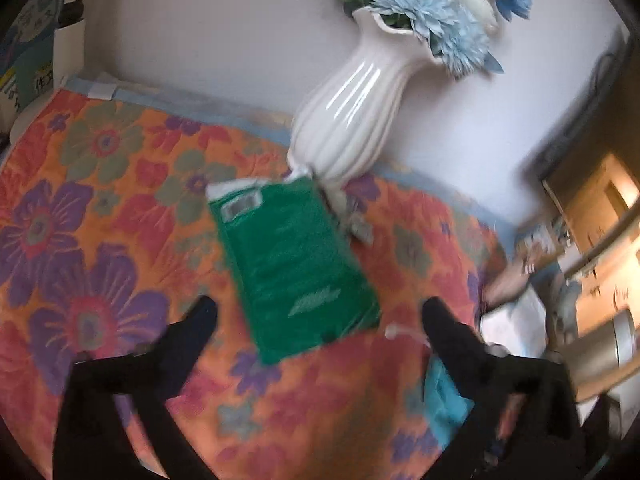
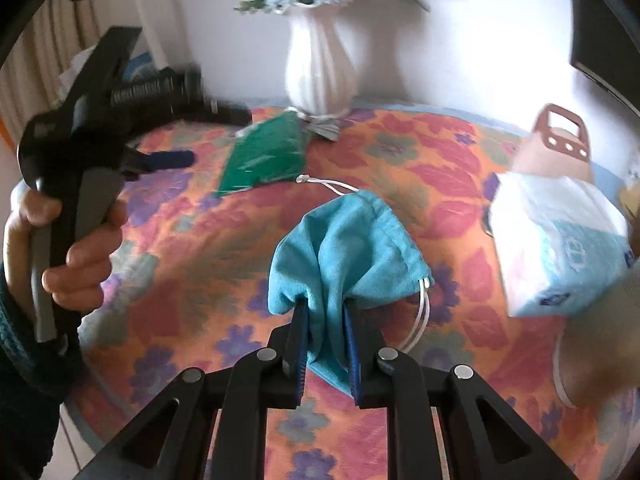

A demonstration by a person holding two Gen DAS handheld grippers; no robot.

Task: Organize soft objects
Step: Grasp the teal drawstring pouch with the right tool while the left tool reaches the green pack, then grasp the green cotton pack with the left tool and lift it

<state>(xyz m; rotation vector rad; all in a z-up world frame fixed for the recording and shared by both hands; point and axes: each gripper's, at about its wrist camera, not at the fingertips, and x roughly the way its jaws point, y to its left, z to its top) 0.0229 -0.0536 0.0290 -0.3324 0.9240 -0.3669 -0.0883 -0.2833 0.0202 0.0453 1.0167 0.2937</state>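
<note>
So the whole thing sits on a bright floral quilt (image 2: 192, 264) in orange, pink and purple, spread over the surface and running up to a white wall. Biggest item on it is the ribbed white vase (image 1: 348, 120) at the back edge with blue fake flowers (image 1: 432, 12) poking out the top. Over on the right in the right wrist view there's a tissue pack (image 2: 560, 240), white and pale blue, blurry, with a tan box with a brown handle (image 2: 560, 140) right behind it. Then the green pack (image 1: 292, 272), flat and shiny, lying just in front of the vase with its far corner up near the vase's foot. The blue pouch (image 2: 344, 248), a soft drawstring bag with white cords, is nearer the front, between the green pack and the tissue pack. The right gripper (image 2: 326, 356) has its jaws pinched nearly together on a fold of the pouch, cloth bunched between the blue pads. The left gripper (image 1: 320, 312) is spread wide with nothing in it, hanging over the quilt with the near end of the green pack between its fingertips but not touching. You can see the left hand (image 2: 76, 248) wrapped around that gripper's handle in the right view, dark sleeve at the wrist.
</note>
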